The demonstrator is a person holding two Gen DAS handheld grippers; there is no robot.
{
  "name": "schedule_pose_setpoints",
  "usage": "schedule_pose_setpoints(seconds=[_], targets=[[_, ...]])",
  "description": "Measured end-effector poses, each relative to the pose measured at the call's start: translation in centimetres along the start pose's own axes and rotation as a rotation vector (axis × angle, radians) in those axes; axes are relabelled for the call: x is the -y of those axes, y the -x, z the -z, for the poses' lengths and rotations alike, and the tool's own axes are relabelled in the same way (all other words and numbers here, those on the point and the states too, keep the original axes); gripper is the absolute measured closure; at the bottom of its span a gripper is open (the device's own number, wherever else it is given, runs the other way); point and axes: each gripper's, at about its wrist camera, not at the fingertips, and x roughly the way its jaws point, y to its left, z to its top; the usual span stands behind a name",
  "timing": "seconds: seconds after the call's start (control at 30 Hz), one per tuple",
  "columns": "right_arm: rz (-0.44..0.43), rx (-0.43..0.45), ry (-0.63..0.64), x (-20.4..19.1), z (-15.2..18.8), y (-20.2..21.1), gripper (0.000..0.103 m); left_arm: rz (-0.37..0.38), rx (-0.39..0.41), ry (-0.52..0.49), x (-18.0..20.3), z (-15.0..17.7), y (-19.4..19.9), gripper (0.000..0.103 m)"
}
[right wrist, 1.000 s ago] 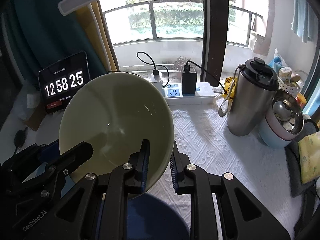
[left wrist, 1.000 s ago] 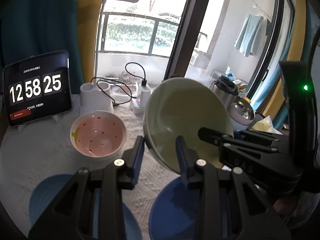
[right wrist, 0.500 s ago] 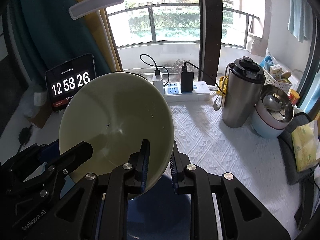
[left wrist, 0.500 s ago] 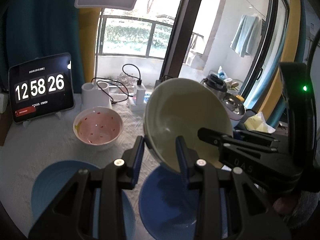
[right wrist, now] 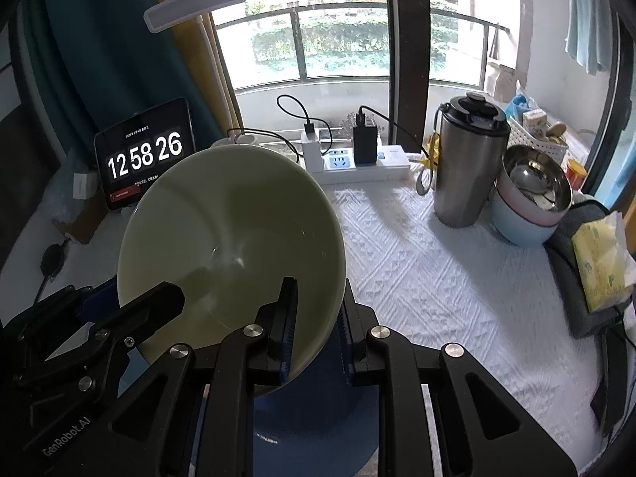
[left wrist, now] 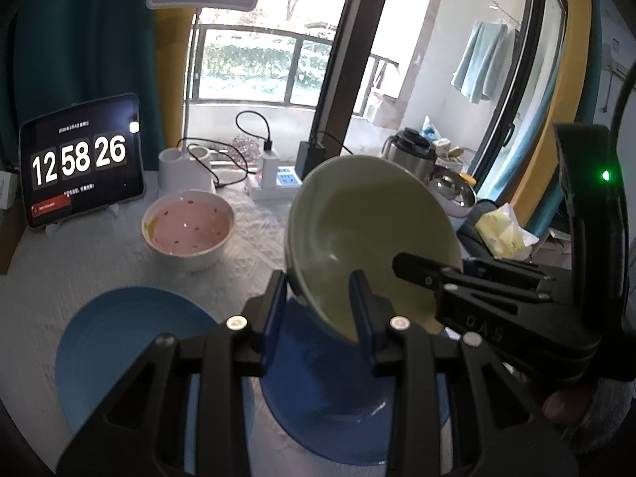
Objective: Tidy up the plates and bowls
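- My right claw [right wrist: 316, 320] is clamped on the near rim of the green bowl [right wrist: 230, 234]: one pad inside, one outside.
- My left claw [left wrist: 320, 312] grips the same bowl's [left wrist: 369, 230] rim from the other side, rim between its pads.
- Bowl is held tilted in the air, mouth facing me, above the dark blue plate [left wrist: 330, 409]; not touching it.
- Dark blue plate lies flat on the tabletop [right wrist: 437, 278], directly under the claws.
- Light blue plate [left wrist: 119, 342] lies flat just left of the dark one; left claw's frame hides whether they touch.
- Pink bowl [left wrist: 187, 228] sits upright beyond the light blue plate, apart from both plates.
- Further back: tablet clock [left wrist: 81, 159] reading 12 58 26, white power strip [right wrist: 357, 165] with chargers plugged in.
- Right side of the tabletop: steel tumbler [right wrist: 465, 163], steel bowl nested in stacked bowls [right wrist: 528, 198], tissue pack [right wrist: 600, 254].
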Motion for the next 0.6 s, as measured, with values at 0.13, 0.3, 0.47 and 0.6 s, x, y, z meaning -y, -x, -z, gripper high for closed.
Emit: schedule_pose_setpoints(seconds=[0.13,0.3,0.47,0.6], targets=[[0.001,-0.012,-0.010,0.2,0.9,0.0,0.082,0.002,-0.015,-0.002,0.3,0.8,0.0,0.070],[0.003,-0.024,-0.018,0.4,1.9,0.1,0.082,0.005,-0.032,-0.004,0.5,1.7,0.0,0.070],[0.002,-0.039,-0.027,0.7,3.0,0.1,0.082,0.007,-0.055,-0.003,0.8,2.7,-0.2,0.070],[0.002,-0.052,-0.033,0.9,3.8,0.0,0.082,0.007,-0.070,-0.003,0.8,3.4,-0.2,0.070]])
